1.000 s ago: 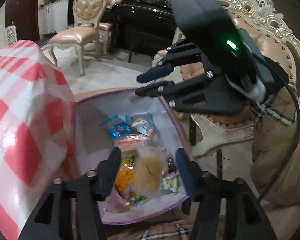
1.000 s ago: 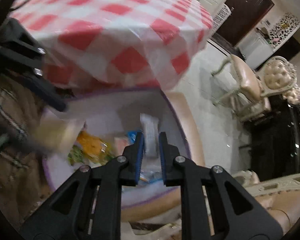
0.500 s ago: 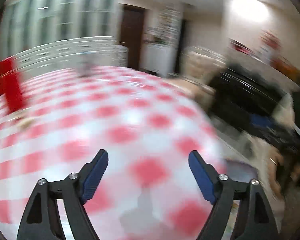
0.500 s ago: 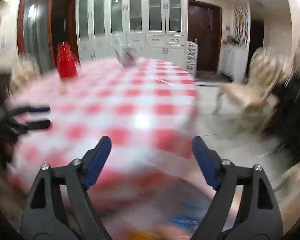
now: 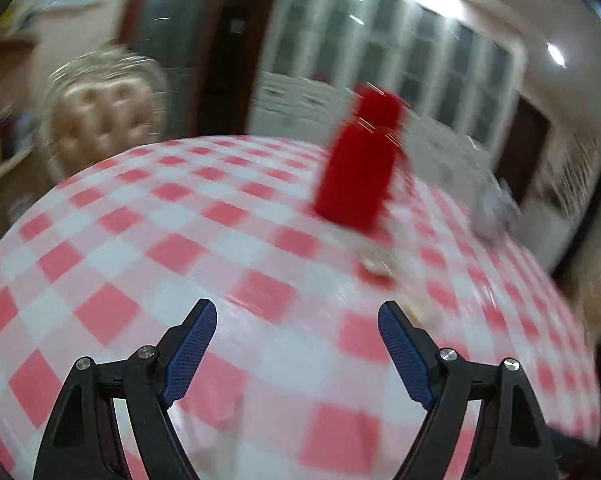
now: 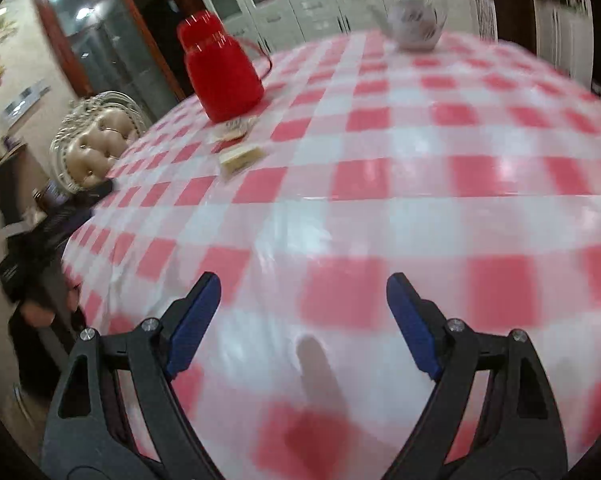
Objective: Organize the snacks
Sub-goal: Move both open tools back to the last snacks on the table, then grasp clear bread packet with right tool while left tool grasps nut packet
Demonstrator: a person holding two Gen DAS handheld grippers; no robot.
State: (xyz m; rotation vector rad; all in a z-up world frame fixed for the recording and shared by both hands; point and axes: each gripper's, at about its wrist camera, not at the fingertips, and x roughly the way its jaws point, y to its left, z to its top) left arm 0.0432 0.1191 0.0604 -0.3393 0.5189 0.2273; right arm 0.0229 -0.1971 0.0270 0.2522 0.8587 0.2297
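On checked table (image 6: 380, 152), red jug (image 6: 222, 76), 2 snack packets (image 6: 240, 158), teapot (image 6: 414, 24)

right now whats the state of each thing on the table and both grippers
left hand-held gripper: open, empty
right hand-held gripper: open, empty
red jug: upright, lid on
teapot: upright, at far edge
snack packets: lying flat beside the jug
tablecloth: spread over the table

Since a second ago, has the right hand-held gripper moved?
Yes. The right hand-held gripper rose from the snack bin beside the checkered table to above its top, jaws opened.
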